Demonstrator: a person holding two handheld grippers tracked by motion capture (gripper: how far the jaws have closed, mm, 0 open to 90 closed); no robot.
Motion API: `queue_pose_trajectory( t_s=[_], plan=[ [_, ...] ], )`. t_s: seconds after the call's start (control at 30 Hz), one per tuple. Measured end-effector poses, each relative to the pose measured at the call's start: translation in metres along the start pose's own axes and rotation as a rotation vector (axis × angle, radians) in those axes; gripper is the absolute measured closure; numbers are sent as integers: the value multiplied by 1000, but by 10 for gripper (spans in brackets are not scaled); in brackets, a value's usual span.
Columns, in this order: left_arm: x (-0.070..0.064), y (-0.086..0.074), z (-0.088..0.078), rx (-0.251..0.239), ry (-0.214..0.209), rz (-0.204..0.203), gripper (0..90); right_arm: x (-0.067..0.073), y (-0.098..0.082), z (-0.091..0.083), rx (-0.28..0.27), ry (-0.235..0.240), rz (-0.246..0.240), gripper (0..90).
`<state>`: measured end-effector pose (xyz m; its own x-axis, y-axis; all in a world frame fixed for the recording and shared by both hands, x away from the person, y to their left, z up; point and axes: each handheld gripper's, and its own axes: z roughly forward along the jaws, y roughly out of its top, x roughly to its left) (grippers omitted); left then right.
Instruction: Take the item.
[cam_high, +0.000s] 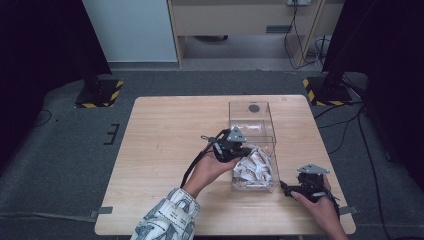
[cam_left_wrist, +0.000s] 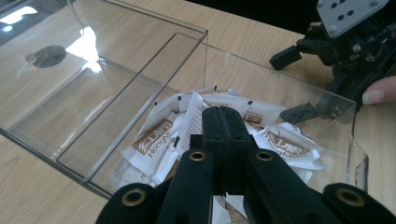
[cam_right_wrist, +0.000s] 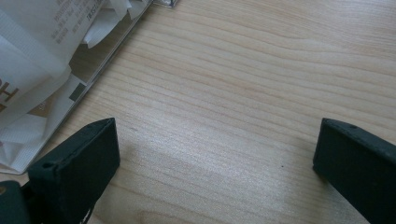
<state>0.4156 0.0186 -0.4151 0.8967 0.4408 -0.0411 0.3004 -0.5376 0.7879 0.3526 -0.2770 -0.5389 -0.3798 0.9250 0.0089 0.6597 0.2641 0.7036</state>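
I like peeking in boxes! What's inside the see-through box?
The clear box has two compartments. The near one holds a pile of white packets with brown print; the far one looks empty. Whatever lies under the pile is covered.

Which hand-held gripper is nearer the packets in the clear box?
Left. The left hand-held gripper hangs over the packets in the clear box, jaws shut; the right hand-held gripper sits outside it on the table, open.

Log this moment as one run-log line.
left gripper: shut, over sachets in clear box | right gripper: open, empty, on table beside box
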Motion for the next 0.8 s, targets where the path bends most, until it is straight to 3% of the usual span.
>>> queue_pose_trajectory(
  t_s=[0.8],
  plan=[
    [5, 17, -24, -54, 17, 8, 900, 0, 0, 0, 0, 0, 0, 8]
  ],
)
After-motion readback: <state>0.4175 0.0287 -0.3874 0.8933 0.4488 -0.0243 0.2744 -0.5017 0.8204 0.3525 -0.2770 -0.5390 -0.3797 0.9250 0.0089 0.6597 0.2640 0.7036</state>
